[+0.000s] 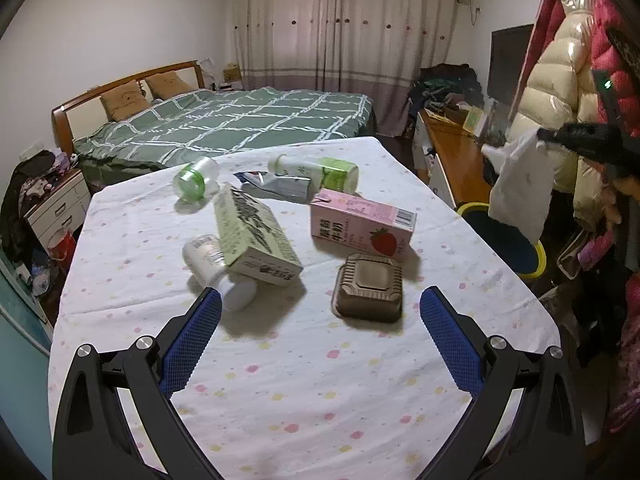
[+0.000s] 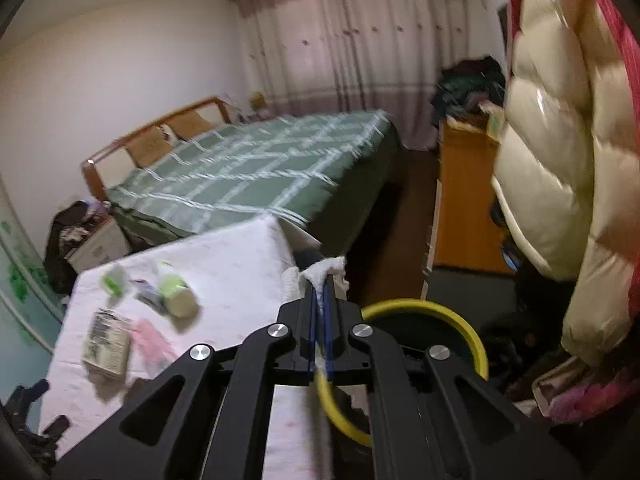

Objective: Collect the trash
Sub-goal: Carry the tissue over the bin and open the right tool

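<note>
The left gripper [image 1: 320, 304] hangs over the near part of the tabletop [image 1: 280, 380], its blue-padded fingers [image 1: 192, 340] spread wide and grasping nothing. Between the fingertips and just ahead of them lies a brown lidded food box [image 1: 369, 288]. Touching the left fingertip's outer side in the picture is the white cap end of a small white bottle [image 1: 216, 268], which lies partly under a pale green carton [image 1: 256, 236]. Beyond the brown box lies a pink strawberry milk carton [image 1: 362, 222]. Farther ahead are a silvery wrapper [image 1: 276, 186], a green-and-white bottle [image 1: 316, 172] on its side and a clear cup with a green band [image 1: 196, 178], tipped over.

The right gripper [image 2: 320, 292] has its fingers clenched on a piece of white tissue [image 2: 326, 268], which sticks out past the fingertips. From the left wrist camera the same white piece [image 1: 520, 184] hangs down from those fingers, off the right edge of the tabletop and above a dark bin with a yellow rim [image 1: 516, 240]. In the right wrist view the bin's yellow rim [image 2: 440, 312] lies just below and to the right of the fingers. That view is blurred, so the trash on the tabletop is indistinct.
</note>
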Motion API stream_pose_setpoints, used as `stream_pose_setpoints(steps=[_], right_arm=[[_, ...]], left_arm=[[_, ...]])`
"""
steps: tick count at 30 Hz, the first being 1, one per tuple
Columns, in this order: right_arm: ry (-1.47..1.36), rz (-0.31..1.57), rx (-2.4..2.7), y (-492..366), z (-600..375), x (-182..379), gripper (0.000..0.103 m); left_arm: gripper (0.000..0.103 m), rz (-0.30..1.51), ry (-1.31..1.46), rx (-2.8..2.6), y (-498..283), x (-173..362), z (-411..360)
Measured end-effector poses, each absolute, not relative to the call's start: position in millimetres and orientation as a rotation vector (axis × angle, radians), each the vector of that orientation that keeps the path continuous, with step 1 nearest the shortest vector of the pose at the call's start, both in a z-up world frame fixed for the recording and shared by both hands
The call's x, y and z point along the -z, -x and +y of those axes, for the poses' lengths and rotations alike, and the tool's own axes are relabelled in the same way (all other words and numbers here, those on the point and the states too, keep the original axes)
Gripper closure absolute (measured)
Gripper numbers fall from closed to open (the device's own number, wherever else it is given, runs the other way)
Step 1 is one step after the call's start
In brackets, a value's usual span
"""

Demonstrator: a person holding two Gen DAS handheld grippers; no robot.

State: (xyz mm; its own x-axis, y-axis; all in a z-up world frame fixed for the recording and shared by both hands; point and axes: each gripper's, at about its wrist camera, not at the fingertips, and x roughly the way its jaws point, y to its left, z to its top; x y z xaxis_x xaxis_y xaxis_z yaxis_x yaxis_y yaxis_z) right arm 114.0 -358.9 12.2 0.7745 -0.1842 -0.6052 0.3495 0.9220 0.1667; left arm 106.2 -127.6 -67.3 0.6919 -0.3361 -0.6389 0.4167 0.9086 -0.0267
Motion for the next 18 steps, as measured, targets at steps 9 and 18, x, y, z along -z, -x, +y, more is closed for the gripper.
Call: stream_pose_setpoints(steps=[9,18], right_arm=[[-0.334,0.713,0.397,-118.3,-399.5,38.2,0.076],[-0.329,0.683,0.405,-110.0,-399.4,34.2,0.064]], left_arm=[[0.005,0.709,-0.157,0.443,-109.3,73.4,-146.7],[0.005,0.738,-0.181,0.46,-115.0,84.7,-161.8]])
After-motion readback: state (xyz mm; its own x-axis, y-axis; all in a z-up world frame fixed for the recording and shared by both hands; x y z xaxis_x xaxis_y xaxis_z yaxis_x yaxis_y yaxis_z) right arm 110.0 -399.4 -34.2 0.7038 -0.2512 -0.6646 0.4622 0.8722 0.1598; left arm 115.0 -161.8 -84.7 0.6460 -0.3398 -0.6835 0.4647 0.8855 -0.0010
